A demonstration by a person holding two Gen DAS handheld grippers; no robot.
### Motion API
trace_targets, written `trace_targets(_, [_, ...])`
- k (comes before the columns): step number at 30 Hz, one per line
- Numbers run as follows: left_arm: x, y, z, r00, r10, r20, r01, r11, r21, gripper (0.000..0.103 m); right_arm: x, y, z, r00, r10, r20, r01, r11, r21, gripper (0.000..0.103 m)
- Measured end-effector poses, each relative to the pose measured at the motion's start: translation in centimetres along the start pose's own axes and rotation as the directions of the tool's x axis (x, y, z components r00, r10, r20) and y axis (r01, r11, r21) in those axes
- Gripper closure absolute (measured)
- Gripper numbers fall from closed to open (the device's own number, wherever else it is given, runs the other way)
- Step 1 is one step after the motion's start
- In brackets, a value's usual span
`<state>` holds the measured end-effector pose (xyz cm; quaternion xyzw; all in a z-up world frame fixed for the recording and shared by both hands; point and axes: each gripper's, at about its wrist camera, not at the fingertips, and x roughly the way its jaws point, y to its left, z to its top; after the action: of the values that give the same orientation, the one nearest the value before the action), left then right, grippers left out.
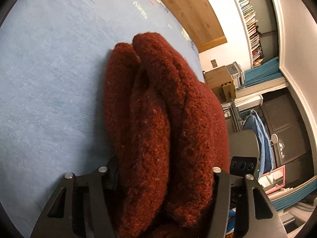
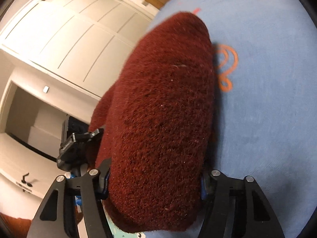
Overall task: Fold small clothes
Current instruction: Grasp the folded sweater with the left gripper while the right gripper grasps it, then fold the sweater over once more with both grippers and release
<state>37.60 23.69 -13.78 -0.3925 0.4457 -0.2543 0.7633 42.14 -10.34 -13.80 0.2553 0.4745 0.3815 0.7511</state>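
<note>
A fuzzy dark red knit garment (image 1: 164, 123) is bundled in thick folds between the jaws of my left gripper (image 1: 164, 180), which is shut on it beside the blue bed sheet (image 1: 49, 79). In the right wrist view the same red garment (image 2: 162, 119) fills the middle, and my right gripper (image 2: 154, 180) is shut on its near end. The left gripper (image 2: 79, 142) shows at the garment's left side there. The fingertips of both grippers are hidden in the cloth.
The blue sheet (image 2: 267, 119) has an orange squiggle print (image 2: 225, 67). White wardrobe doors (image 2: 69, 39) stand at left. A wooden headboard (image 1: 188, 10), bookshelves (image 1: 251, 19) and a wooden box (image 1: 220, 81) lie beyond the bed edge.
</note>
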Motion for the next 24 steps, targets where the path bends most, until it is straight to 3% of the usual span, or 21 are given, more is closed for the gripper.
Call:
trace_targets(5, [-0.4, -3.1, 0.3, 0.999, -0.05, 0.004, 0.05, 0.998, 0.047, 0.057, -3.6, 1.4, 0.9, 0.998, 0.009, 0.064, -0.006, 0.999, -0.052, 0.04])
trace_targets(10, [2.1, -6.0, 0.4, 0.997, -0.077, -0.027, 0.079, 0.992, 0.094, 0.057, -8.4, 1.0, 2.0, 0.992, -0.027, 0.122, 0.036, 0.997, -0.071, 0.04])
trace_targets(14, [5.0, -6.8, -0.6, 0.996, -0.031, -0.08, 0.042, 0.99, 0.132, 0.057, -11.1, -1.8, 0.7, 0.985, -0.063, 0.159, 0.065, 0.998, -0.012, 0.039])
trace_targets(17, [8.2, -6.4, -1.4, 0.987, 0.08, -0.137, -0.06, 0.988, 0.144, 0.051, -11.5, -4.1, -1.1, 0.982, -0.136, 0.127, 0.131, 0.99, 0.046, 0.036])
trace_targets(20, [7.5, -4.9, -1.6, 0.99, 0.067, -0.127, -0.053, 0.992, 0.114, 0.044, -11.2, -6.3, -2.7, 0.978, -0.189, 0.085, 0.184, 0.98, 0.07, 0.03])
trace_targets(24, [5.9, -3.7, -0.9, 0.993, 0.074, -0.091, -0.065, 0.993, 0.095, 0.042, -12.6, -5.6, -3.6, 0.974, -0.208, 0.089, 0.207, 0.978, 0.014, 0.028])
